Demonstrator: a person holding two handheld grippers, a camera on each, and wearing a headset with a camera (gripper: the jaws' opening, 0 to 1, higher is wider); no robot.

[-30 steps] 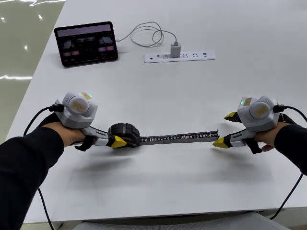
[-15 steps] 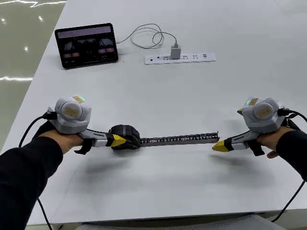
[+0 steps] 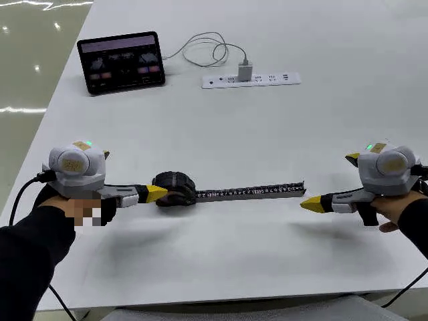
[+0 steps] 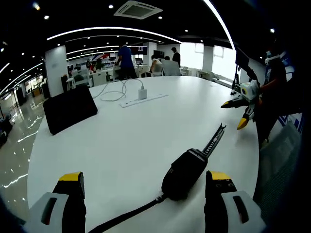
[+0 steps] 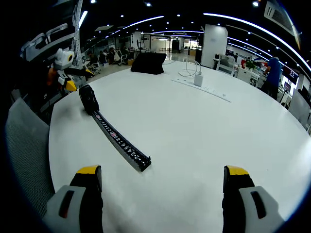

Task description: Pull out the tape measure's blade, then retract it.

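Left gripper view: tape measure (image 4: 187, 172) strap (image 4: 130, 212) cut off; L gripper (image 4: 146, 175), R gripper (image 5: 163, 170) both wide.

An open-plan office — curved ceiling light strips (image 4: 112, 28), a ceiling air-conditioning vent (image 4: 138, 8) and people (image 4: 125, 58) among desks far behind. The broad white table (image 3: 267, 134) carries a tablet (image 3: 121, 60) and a power strip (image 3: 267, 79) — charger (image 3: 245, 69) plugged in.

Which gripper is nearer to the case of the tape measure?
Left. The left gripper is open just behind the tape measure case, not clamping it. The right gripper is open beyond the far end of the extended blade.
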